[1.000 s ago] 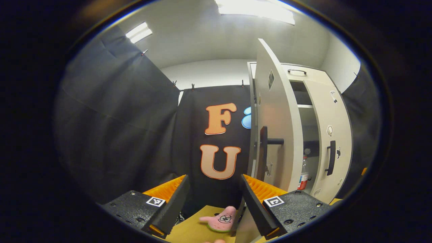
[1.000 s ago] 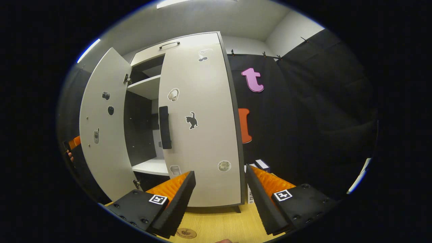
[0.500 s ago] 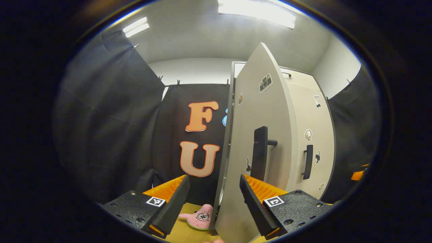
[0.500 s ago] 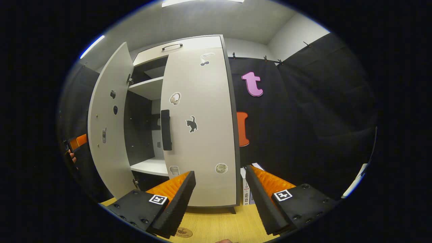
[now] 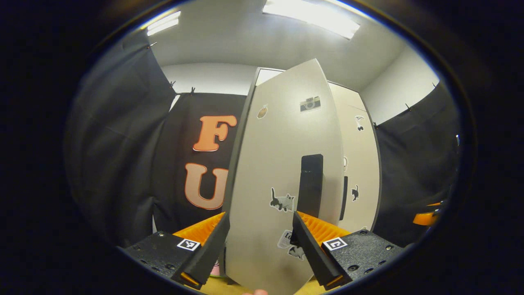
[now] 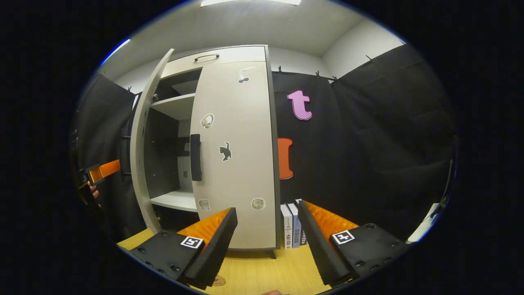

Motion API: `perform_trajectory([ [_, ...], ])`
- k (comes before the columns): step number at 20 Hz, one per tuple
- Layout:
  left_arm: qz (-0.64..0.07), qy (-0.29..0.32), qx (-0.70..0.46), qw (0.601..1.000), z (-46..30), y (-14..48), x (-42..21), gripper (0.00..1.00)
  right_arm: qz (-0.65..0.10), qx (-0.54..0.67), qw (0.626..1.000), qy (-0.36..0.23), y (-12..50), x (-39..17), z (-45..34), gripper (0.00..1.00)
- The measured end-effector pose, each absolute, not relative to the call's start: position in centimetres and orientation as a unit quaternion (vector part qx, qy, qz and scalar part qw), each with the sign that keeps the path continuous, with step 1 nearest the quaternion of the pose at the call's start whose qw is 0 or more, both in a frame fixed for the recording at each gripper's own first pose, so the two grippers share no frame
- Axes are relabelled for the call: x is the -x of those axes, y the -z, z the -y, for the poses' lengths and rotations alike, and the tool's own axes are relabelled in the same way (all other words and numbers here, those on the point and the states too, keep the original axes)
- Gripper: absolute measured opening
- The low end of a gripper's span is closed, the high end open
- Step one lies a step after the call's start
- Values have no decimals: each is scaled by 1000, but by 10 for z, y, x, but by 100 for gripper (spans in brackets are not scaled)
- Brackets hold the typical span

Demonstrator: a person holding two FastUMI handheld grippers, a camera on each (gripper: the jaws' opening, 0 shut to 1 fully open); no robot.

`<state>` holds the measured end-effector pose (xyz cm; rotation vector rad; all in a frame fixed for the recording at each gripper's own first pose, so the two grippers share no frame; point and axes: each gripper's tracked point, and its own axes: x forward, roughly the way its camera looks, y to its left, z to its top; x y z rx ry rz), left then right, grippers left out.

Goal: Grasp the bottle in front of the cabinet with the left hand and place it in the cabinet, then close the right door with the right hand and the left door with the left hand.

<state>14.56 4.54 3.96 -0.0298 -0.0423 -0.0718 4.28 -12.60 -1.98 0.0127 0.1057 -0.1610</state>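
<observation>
In the left gripper view, your left gripper was spread wide and held nothing. The left door stood straight ahead of it and very close, its lower face rising between the two fingers. Just ahead of the right finger sat the dark upright handle. I could not tell whether either finger touched the panel. A rigid board on hinges like this one probably swung lightly and needed no grip. A flat push on the bare face near the handle side, far from the hinges, looked like the easiest way to move it. The stickers there gave no purchase.

In the right gripper view, your right gripper was also spread and empty, low over the wooden table. To its far left the left door stood partly open, showing white shelves in the cabinet. Ahead and slightly left, the right door looked flush with the front, so that step seemed done. The bottle was hidden from you, presumably behind the doors. Some books stood ahead, just beside the cabinet.
</observation>
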Motion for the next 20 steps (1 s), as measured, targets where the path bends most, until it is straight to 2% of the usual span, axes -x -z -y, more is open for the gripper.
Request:
perform_trajectory([
  [9,-2,76,21,997,-2,-11,-180,94,-60,-8,992,110,22,-29,142,98],
  [20,-7,79,6,997,25,10,-230,93,-63,-1,988,144,21,-6,167,98],
])
